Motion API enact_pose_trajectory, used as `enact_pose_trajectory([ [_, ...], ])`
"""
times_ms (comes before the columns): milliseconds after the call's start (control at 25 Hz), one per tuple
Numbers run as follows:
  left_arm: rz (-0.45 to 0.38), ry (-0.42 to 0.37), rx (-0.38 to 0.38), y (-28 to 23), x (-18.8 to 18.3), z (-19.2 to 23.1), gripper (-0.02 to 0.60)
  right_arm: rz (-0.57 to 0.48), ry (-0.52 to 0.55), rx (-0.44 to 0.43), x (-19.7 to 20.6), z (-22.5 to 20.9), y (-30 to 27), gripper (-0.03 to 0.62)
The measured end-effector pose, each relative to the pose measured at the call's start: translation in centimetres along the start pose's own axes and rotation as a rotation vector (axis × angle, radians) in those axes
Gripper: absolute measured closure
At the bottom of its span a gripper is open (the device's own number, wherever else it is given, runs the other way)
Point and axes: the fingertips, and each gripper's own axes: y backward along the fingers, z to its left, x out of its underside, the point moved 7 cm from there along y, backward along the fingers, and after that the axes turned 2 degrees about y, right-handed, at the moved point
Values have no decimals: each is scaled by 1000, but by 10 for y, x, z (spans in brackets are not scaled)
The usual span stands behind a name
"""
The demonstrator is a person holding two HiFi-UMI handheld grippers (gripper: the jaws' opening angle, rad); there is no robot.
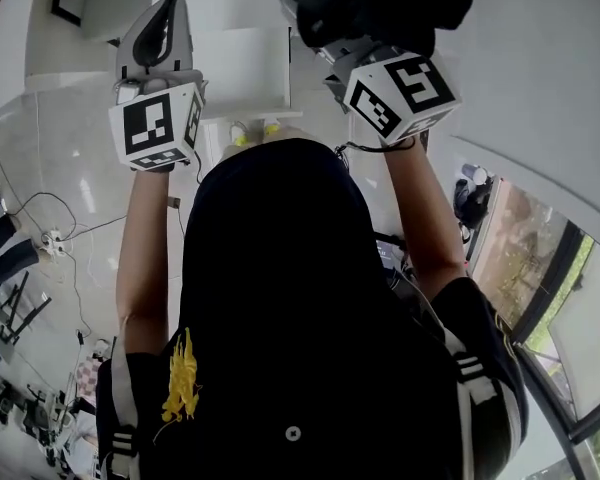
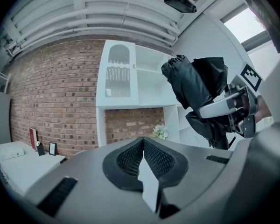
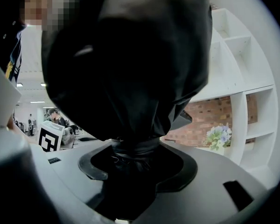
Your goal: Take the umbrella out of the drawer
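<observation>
Clamping the folded black fabric umbrella (image 3: 130,69) at mid-frame with the right tongs (image 3: 136,160); left tongs (image 2: 143,158) shut, empty, lower centre. Worth lifting clear steadily, without loosening.

The head camera looks steeply down over the person's dark shirt (image 1: 280,318), with the left gripper (image 1: 165,28) and right gripper (image 1: 395,93) held up just ahead of it. The left gripper's camera sits close behind its own jaws and faces level toward a white shelf unit (image 2: 130,78) on a brick wall (image 2: 56,92), catching the right gripper and the black umbrella (image 2: 196,85) to its right. The right gripper's camera looks along its jaws with the umbrella close against the lens, and past it shows the same shelf unit and flowers (image 3: 219,136) that the left gripper view sees.
</observation>
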Motion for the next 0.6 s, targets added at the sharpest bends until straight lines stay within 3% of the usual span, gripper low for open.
enact_pose_trajectory([
  [600, -44, -71, 58, -24, -25, -8, 563, -48, -5, 53, -19, -21, 3, 329],
])
